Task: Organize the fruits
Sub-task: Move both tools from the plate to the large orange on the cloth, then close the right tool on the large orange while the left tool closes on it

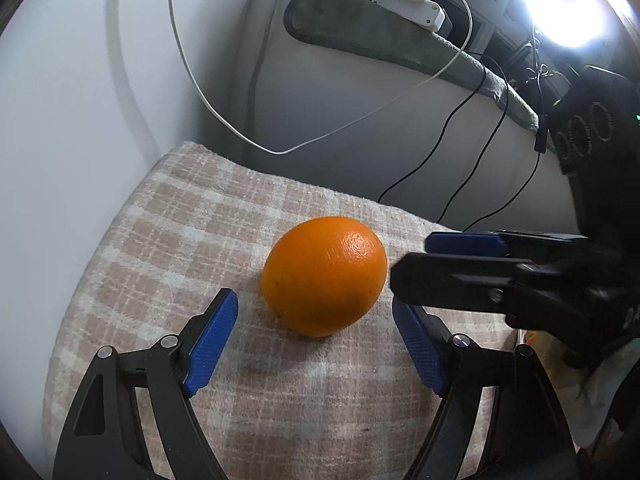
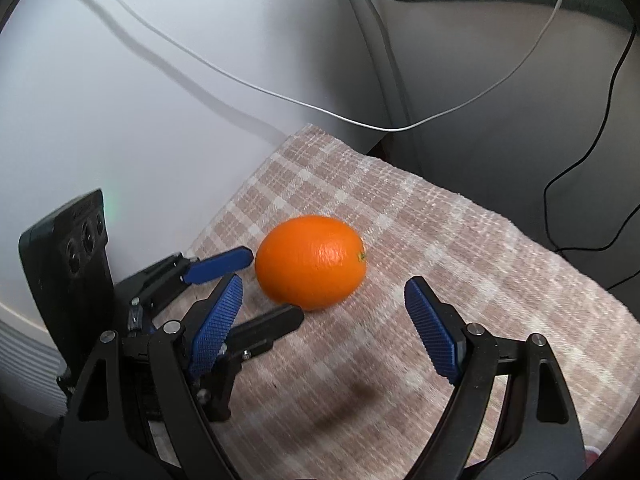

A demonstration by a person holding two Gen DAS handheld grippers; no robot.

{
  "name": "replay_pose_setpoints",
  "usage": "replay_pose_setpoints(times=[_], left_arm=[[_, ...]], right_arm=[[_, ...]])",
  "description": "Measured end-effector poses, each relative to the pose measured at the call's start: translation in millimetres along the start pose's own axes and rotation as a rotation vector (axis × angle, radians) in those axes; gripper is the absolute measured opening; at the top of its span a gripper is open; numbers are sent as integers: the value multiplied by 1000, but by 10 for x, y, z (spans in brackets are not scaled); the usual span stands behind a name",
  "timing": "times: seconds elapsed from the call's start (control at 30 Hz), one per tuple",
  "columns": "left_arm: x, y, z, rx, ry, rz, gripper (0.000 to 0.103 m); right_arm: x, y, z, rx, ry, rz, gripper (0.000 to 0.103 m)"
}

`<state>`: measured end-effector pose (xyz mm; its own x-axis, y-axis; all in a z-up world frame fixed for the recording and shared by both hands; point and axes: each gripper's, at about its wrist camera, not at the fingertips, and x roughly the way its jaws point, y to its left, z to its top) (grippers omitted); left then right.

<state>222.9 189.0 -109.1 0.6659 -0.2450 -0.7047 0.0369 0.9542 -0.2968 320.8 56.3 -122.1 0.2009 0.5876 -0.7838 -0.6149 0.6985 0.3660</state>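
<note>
Left gripper (image 1: 314,316) jaws stood apart, blue pads (image 1: 210,344) short of orange (image 1: 324,276), nothing clamped. Right gripper (image 2: 324,304) jaws also wide apart, empty, reaching in from opposite side, tips near fruit. Orange lay on its side on pink checked towel (image 1: 168,216), between both tools. White cable (image 1: 224,120) and black cables (image 1: 452,184) hung behind, against pale wall.

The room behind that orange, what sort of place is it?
Probably a home, perhaps a bedroom or study corner. The orange lies on a checked towel by a plain white wall, with a white charging cable and a grey cloth draped behind.
</note>
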Motion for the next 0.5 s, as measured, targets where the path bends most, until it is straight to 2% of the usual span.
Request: replay_pose_setpoints(times=[0.5], left_arm=[[181,38,58,-28,36,-35,80]], right_arm=[[244,-110,135,96,19,55,86]])
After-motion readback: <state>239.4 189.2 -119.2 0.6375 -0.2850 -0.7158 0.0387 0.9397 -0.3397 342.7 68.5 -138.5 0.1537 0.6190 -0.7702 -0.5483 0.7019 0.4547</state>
